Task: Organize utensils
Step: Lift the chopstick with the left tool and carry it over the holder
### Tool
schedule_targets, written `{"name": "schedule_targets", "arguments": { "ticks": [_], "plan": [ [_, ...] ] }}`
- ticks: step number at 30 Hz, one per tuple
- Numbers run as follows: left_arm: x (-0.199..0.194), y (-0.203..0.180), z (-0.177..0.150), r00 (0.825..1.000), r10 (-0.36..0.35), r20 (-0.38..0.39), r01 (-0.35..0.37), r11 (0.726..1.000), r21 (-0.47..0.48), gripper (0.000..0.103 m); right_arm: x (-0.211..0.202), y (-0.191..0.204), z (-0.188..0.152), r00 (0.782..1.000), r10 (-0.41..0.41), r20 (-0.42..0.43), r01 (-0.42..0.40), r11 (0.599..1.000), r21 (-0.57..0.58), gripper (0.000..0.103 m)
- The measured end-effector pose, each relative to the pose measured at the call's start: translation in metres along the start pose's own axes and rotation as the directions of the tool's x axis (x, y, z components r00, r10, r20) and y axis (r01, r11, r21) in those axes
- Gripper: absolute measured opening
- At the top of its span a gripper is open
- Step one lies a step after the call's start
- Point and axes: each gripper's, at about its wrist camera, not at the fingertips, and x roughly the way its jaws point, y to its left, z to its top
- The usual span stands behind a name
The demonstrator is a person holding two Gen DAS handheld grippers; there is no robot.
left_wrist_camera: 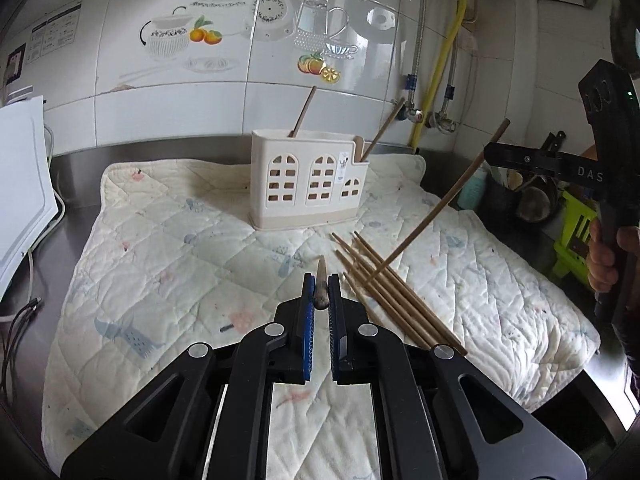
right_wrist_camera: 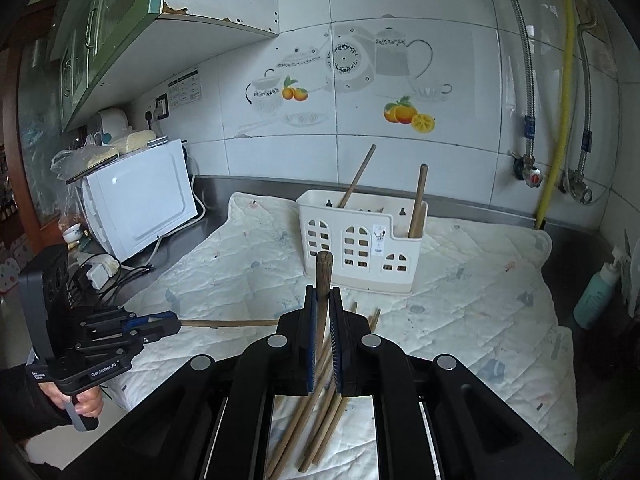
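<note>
Both grippers clenched, one chopstick apiece. Left gripper (left_wrist_camera: 321,292) pinches its chopstick (left_wrist_camera: 321,280) pointing forward; right gripper (right_wrist_camera: 323,312) holds a chopstick (right_wrist_camera: 323,276) raised above the loose chopsticks (left_wrist_camera: 384,288) on the quilted mat (left_wrist_camera: 168,240). Beyond them, the white holder (left_wrist_camera: 308,184) stands on the mat, two sticks already inside.

White tiled wall (right_wrist_camera: 400,168) with fruit-and-teapot decals, green cabinets (right_wrist_camera: 100,32) above a steel counter (right_wrist_camera: 180,244).
</note>
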Motion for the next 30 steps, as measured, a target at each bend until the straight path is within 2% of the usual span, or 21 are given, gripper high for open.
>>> {"name": "schedule_targets", "arguments": {
  "ticks": [7, 14, 20, 24, 30],
  "plan": [
    [0.007, 0.005, 0.042, 1.000, -0.012, 0.025, 0.011, 1.000, 0.015, 0.005, 0.005, -0.002, 0.041, 1.000, 0.005, -0.010, -0.006, 0.999, -0.054, 0.006],
    [0.020, 0.007, 0.085, 0.999, -0.010, 0.043, 0.008, 0.999, 0.046, 0.005, 0.006, -0.018, 0.090, 1.000, -0.009, 0.025, 0.010, 0.998, -0.061, 0.006],
    [0.032, 0.006, 0.116, 0.999, -0.019, 0.051, 0.015, 0.997, 0.076, 0.005, 0.018, -0.034, 0.138, 0.995, -0.071, 0.075, 0.077, 0.994, -0.073, 0.006],
    [0.033, 0.007, 0.140, 0.996, -0.013, 0.083, 0.004, 0.995, 0.097, 0.005, 0.034, -0.050, 0.163, 0.989, -0.107, 0.101, 0.112, 0.993, -0.039, 0.006],
    [0.025, 0.008, 0.188, 0.985, 0.002, 0.170, -0.024, 0.992, 0.125, 0.005, 0.070, -0.074, 0.180, 0.983, -0.155, 0.096, 0.154, 0.988, 0.014, 0.006]
  ]
}}
